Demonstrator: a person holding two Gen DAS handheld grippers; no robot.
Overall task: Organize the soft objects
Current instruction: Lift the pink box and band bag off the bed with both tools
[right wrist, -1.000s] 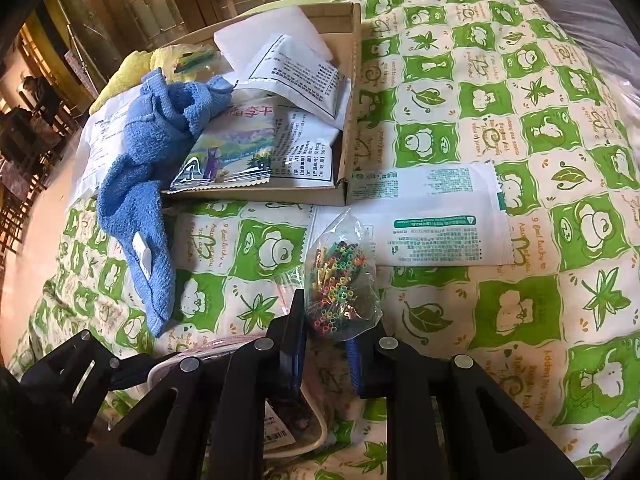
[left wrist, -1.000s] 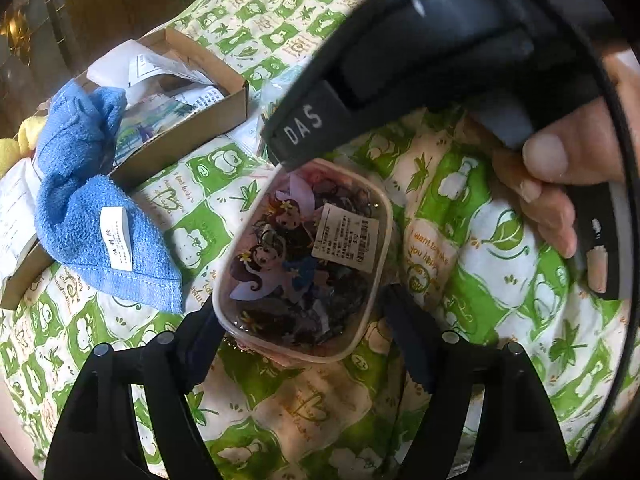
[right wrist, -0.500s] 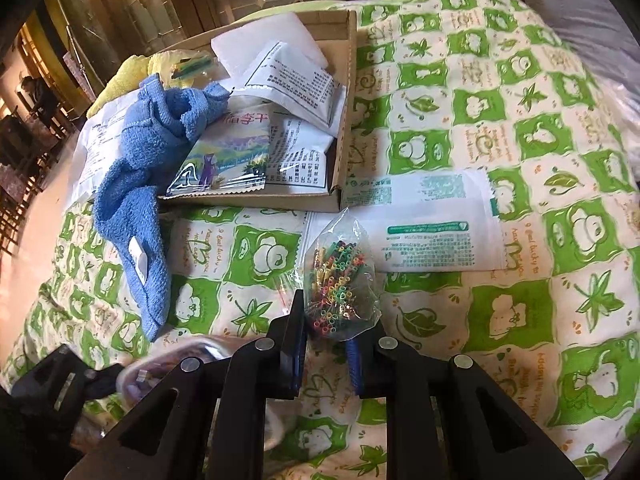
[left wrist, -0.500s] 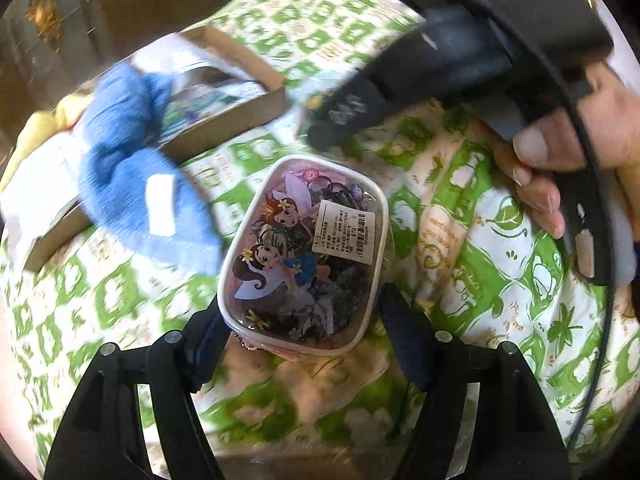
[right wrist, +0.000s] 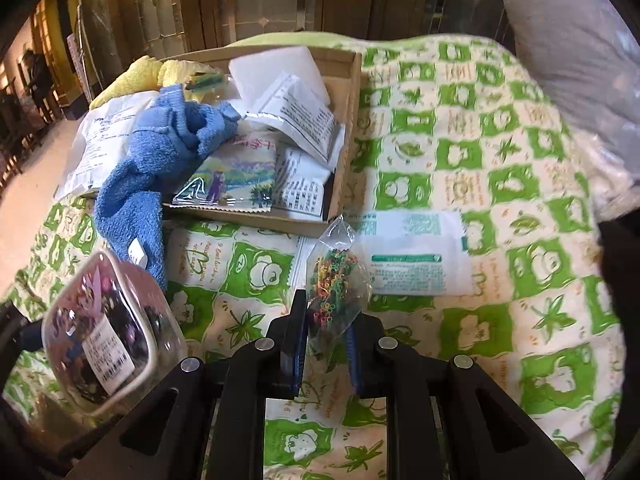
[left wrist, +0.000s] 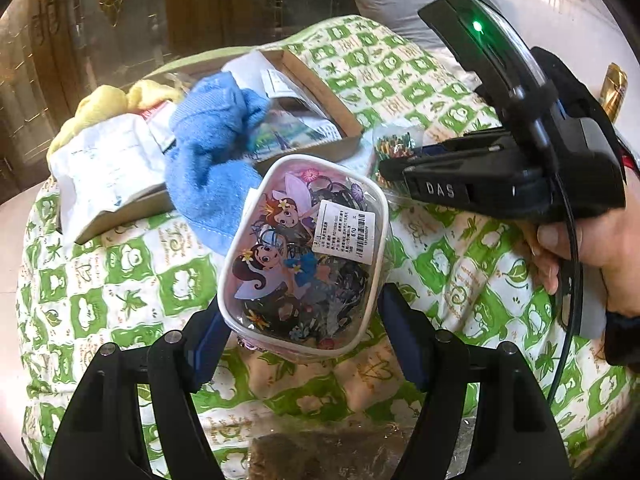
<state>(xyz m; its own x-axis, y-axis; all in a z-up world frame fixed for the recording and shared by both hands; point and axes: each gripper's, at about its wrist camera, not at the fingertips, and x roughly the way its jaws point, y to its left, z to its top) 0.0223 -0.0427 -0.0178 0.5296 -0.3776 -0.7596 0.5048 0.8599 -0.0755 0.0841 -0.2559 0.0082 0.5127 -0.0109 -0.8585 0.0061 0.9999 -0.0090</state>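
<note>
Got my left gripper (left wrist: 300,316) clamped on one clear pouch (left wrist: 306,256) of hair ties, wedged between its two fingers; my right gripper (right wrist: 326,340) pinches one small bag of colored beads (right wrist: 334,280); ahead of the fingers sits one cardboard box (right wrist: 344,140) with one blue towel (right wrist: 160,152) draped over its edge.

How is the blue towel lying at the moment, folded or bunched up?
Bunched up: the blue towel lies crumpled, part in the cardboard box, part hanging over the box's front edge onto the bedspread.
</note>
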